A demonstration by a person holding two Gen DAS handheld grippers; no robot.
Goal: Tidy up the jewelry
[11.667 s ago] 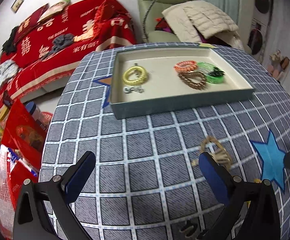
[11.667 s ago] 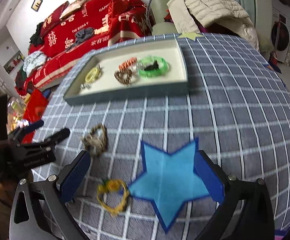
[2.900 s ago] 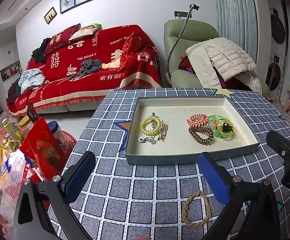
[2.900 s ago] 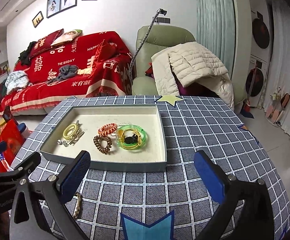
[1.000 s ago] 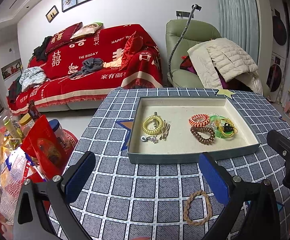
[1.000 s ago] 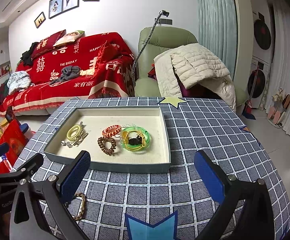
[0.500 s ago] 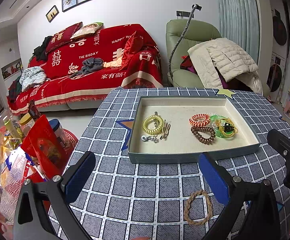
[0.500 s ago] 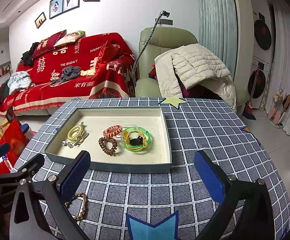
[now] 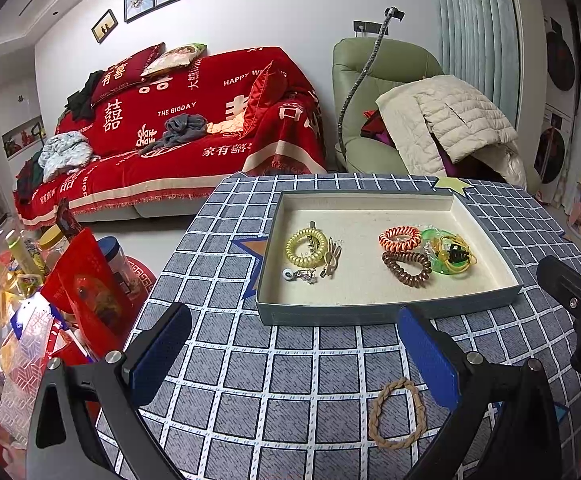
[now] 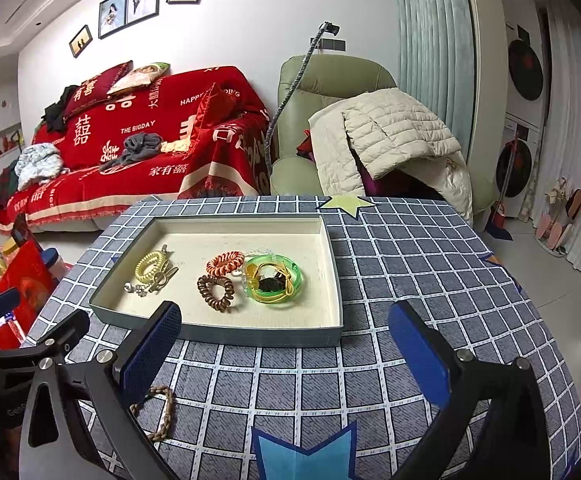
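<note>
A grey tray (image 9: 386,314) (image 10: 218,332) with a cream lining sits on the checked table. In it lie a yellow coil band (image 9: 305,247) (image 10: 149,267), an orange coil band (image 9: 399,237) (image 10: 225,262), a brown coil band (image 9: 406,268) (image 10: 215,292), a green bangle (image 9: 446,258) (image 10: 273,279) with small pieces inside, and small metal pieces (image 9: 300,275). A braided tan band (image 9: 396,414) (image 10: 161,412) lies on the table in front of the tray. My left gripper (image 9: 294,354) is open and empty, with the band near its right finger. My right gripper (image 10: 284,354) is open and empty.
A red-covered sofa (image 9: 178,132) and a green armchair (image 9: 378,92) with a quilted jacket stand behind the table. Red bags and bottles (image 9: 50,292) crowd the floor at the left. A blue star patch (image 10: 302,456) lies on the cloth near me.
Over the last second both grippers have barely shifted. Since 11.7 s ago both have drawn back and up from the table, and a yellow band on the table now lies in the tray.
</note>
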